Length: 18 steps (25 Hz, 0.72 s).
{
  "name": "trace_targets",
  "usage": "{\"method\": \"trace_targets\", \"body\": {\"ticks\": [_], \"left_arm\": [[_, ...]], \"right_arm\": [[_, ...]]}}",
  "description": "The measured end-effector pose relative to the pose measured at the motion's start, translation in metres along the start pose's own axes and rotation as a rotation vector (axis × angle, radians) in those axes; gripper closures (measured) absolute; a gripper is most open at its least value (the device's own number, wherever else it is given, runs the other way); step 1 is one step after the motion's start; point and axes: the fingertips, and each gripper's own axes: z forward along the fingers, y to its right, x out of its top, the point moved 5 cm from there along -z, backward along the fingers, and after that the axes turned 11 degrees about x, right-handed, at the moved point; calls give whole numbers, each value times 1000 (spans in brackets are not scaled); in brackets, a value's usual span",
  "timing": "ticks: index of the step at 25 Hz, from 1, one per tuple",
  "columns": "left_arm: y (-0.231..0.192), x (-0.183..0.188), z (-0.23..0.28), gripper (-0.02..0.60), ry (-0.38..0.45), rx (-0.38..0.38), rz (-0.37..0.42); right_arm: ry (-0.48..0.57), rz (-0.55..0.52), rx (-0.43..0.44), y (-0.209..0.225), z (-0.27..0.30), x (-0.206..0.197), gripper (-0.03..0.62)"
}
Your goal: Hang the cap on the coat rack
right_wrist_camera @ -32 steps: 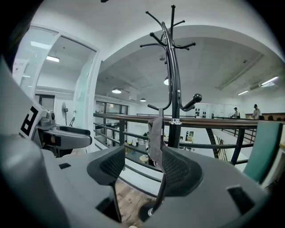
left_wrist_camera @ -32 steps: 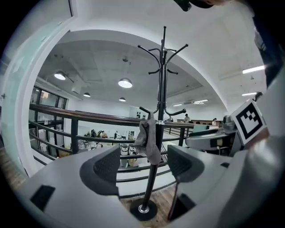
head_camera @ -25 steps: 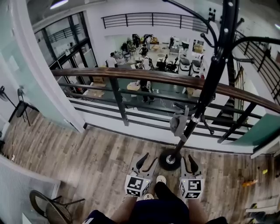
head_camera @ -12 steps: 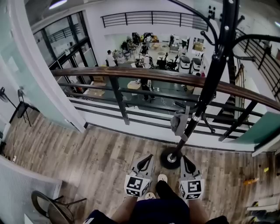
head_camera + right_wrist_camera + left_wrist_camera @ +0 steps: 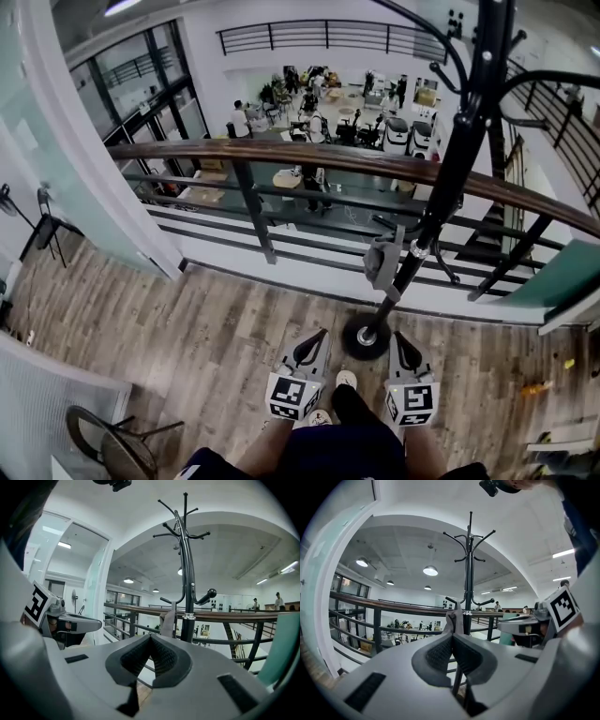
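Note:
The black coat rack point(image 5: 448, 178) stands on a round base point(image 5: 365, 338) just in front of me. A grey cap point(image 5: 382, 262) hangs on a low hook of its pole, below the handrail. My left gripper point(image 5: 316, 337) is shut and empty, left of the base. On the other side of the base my right gripper point(image 5: 401, 341) is shut with nothing in it. In the left gripper view the closed pads point(image 5: 440, 653) point at the cap point(image 5: 453, 620) and the rack point(image 5: 468, 573). The right gripper view shows the same cap point(image 5: 168, 619) left of the pole point(image 5: 189, 573), beyond shut pads point(image 5: 161, 656).
A wooden handrail point(image 5: 281, 159) on black bars runs behind the rack, with an atrium and people far below. A glass wall point(image 5: 56, 169) stands at the left, a chair point(image 5: 108, 445) at the bottom left, stairs point(image 5: 497, 234) at the right. The person's shoe point(image 5: 345, 382) is near the base.
Both grippers' jaws stood open a second ago and are now shut, empty. The hands, the rack and the cap have stayed where they were.

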Motion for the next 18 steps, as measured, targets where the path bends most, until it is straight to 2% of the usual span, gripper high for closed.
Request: {"method": "trace_targets", "body": {"ticks": [13,18], "left_arm": [[6,-4,2,579,-13,-14,1],[6,-7,2,578,-23,-6,-2]], "right_arm": [[-20,-67,-6,-1,0,-1,586],[-26,-57,3,-1,0,-4,586]]}}
